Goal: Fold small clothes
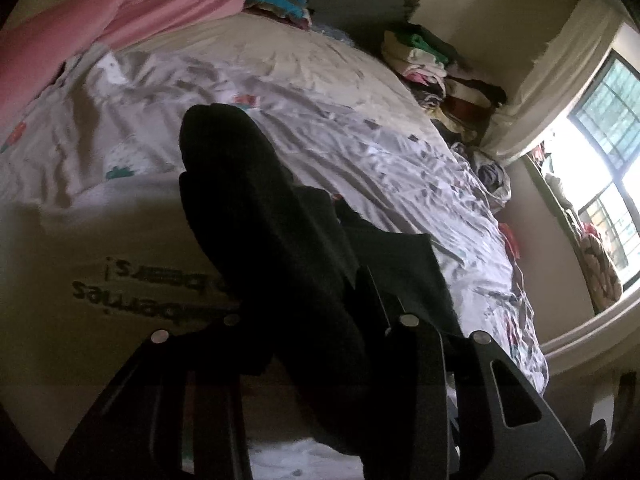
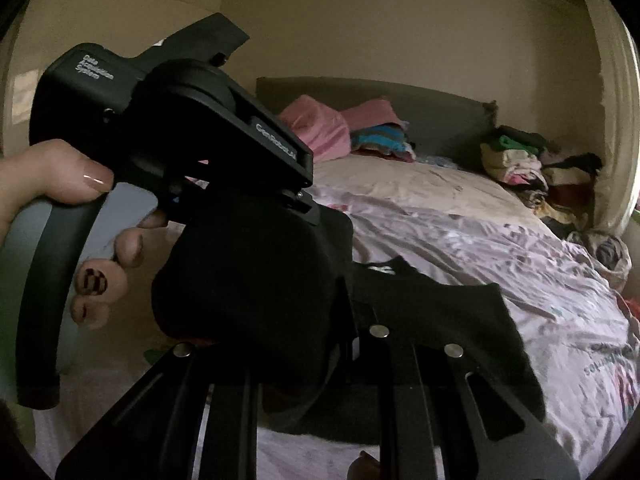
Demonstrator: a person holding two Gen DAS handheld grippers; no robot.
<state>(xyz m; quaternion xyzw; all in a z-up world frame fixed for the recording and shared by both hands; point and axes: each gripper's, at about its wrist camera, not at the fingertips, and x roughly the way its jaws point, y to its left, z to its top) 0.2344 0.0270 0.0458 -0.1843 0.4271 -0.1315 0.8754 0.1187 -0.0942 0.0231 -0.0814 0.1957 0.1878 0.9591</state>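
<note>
While both grippers are lifting it: the black garment (image 2: 248, 280) is hanging in the air above the near end of the bed (image 2: 460, 240), bunched and not yet folded.
Left gripper (image 1: 320, 312): its jaws are pinching dark cloth; how firmly, the dim view is not showing.
Right gripper (image 2: 320, 344): its jaws are nearly together and gripping the same black cloth, with the left gripper (image 2: 308, 204) biting the garment just beyond it.
Done, judging by the scene: stacks of folded clothes (image 2: 516, 160) are sitting at the far right of the bed, by the headboard (image 2: 440, 120).
Left to do: this garment is awaiting spreading and folding; crumpled clothes (image 1: 494, 176) are lying along the right edge.
</note>
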